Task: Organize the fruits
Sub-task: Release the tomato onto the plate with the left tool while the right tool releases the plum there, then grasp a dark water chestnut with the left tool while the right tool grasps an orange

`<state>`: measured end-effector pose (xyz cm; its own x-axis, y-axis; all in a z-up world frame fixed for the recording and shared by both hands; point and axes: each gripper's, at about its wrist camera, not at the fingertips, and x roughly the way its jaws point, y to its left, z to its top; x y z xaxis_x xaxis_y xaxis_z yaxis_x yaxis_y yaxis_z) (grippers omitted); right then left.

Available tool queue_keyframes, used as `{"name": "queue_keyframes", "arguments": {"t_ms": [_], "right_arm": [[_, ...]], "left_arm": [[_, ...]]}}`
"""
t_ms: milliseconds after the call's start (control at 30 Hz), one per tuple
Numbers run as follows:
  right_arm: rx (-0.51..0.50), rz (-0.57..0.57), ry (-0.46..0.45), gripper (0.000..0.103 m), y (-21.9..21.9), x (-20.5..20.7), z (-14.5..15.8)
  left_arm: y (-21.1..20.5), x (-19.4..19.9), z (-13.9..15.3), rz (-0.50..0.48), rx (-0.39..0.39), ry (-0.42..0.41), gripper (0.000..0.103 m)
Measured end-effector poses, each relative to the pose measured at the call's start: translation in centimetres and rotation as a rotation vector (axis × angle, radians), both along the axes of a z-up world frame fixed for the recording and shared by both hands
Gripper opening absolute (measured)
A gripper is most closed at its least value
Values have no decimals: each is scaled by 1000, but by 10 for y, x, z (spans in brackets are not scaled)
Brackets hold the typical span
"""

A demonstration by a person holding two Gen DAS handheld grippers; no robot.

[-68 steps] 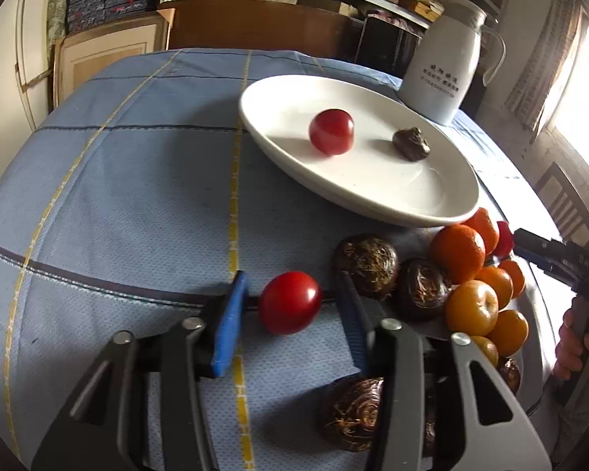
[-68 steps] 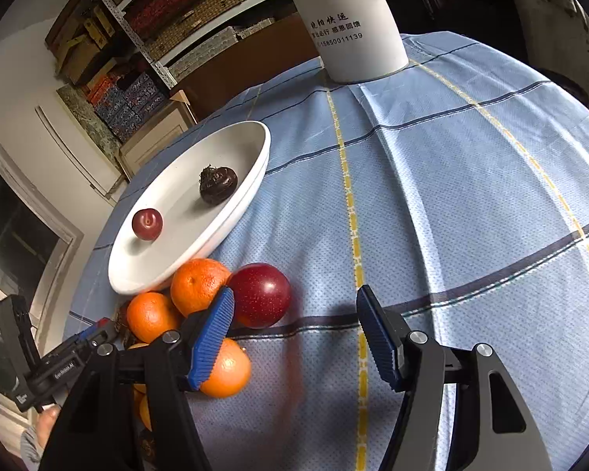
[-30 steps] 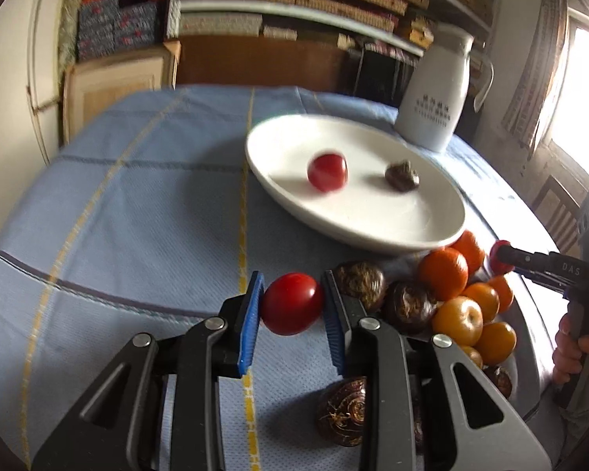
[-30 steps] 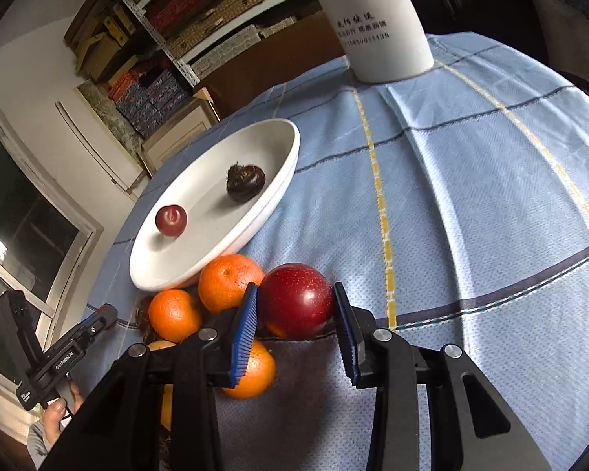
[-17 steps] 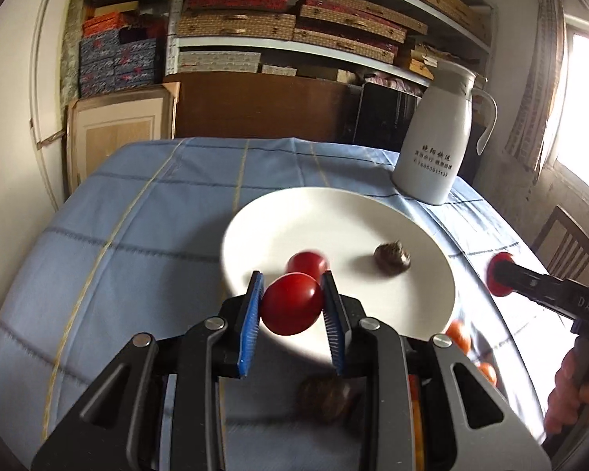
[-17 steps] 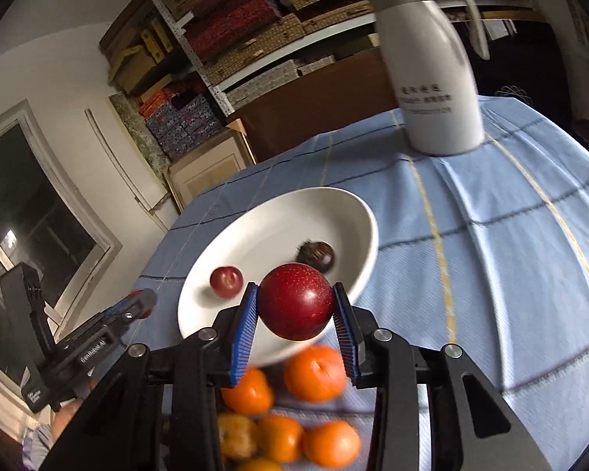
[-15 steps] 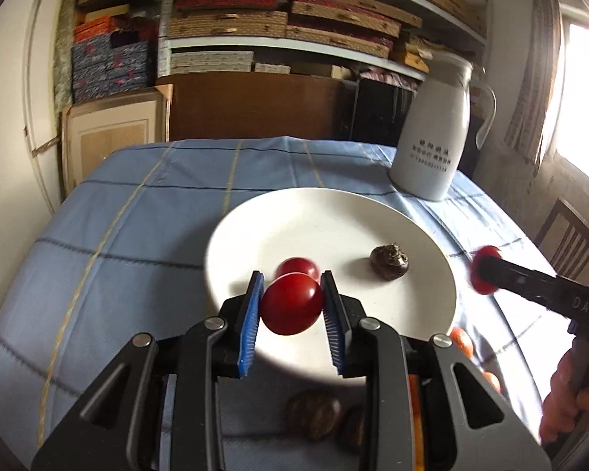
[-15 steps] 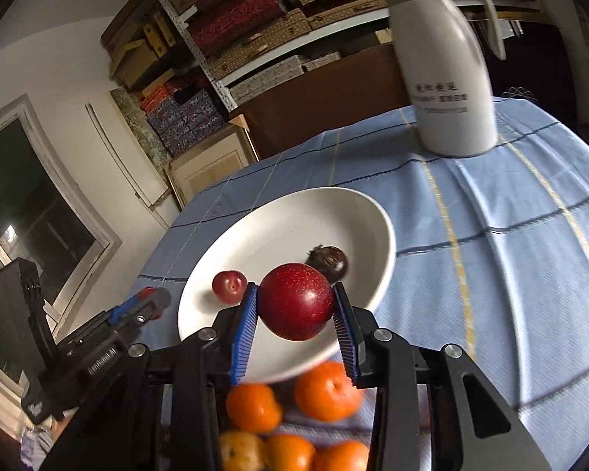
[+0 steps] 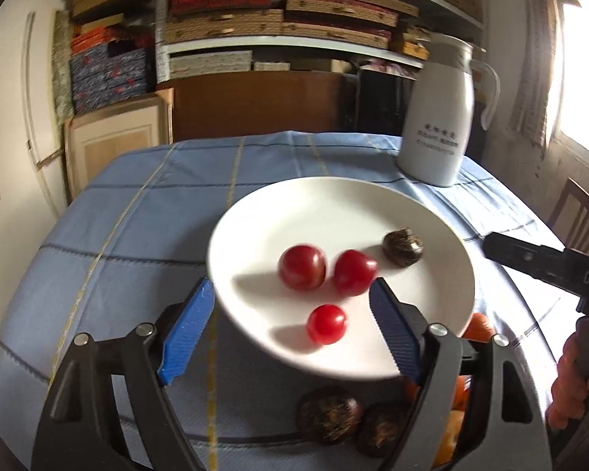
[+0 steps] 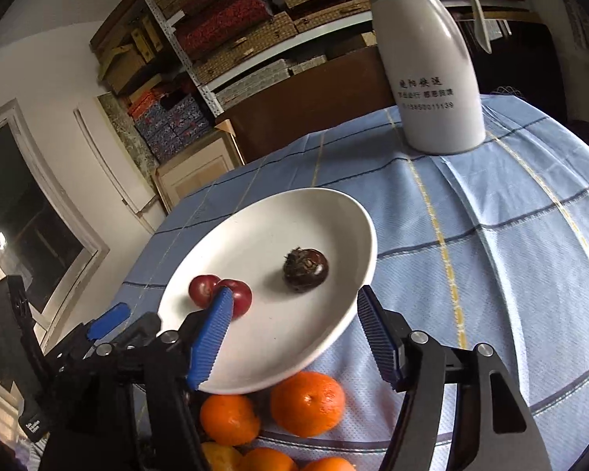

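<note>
The left gripper (image 9: 290, 327) is seen at the bottom of the left wrist view with its blue pads spread wide apart and nothing held between them. The right gripper (image 10: 292, 333) is likewise seen spread apart and empty at the bottom of the right wrist view. The white plate (image 9: 432, 227) is found at the centre of the left view, on the blue checked tablecloth (image 9: 137, 216). Three red fruits are seen on it: a dark red plum (image 9: 302, 267), a second red fruit (image 9: 353, 272) touching it, and a small tomato (image 9: 327, 324) below them. A dark brown fruit (image 9: 402, 247) lies to the right on the plate. Oranges (image 10: 308, 402) are gathered at the bottom of the right view, beside the plate rim. A white jug (image 9: 438, 117) stands at upper right
</note>
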<state>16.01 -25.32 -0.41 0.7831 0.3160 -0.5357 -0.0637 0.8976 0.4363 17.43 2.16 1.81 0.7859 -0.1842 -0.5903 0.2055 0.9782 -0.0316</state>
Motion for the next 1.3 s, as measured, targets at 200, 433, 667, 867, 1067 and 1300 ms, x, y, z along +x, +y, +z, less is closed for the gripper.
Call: {"name": "queue_keyframes", "arguments": {"t_ms": [200,433,667,867,1067,1300], "right_arm": [[34,-49,30,74,-17,-7,-9],[74,-96,58,81,-35,-23,-17],[96,-104,70,83,-40,-39,-22],[63,-79,61,85,-31,-47,-21],[49,-76,71,85,-29,-46,-22],[52,-84,74,85,-31,-45,-23]], "left_arm": [[29,-12,-2,53,-70,10,90],[30,-35,-16,29,-28,43,91],[14,-49,-28,-31,64,63,95],[8,-38,-39,-45,89,142,96],[11,-29,-48,-40,100,203,99],[34,-29,-46,110,180,178,99]]}}
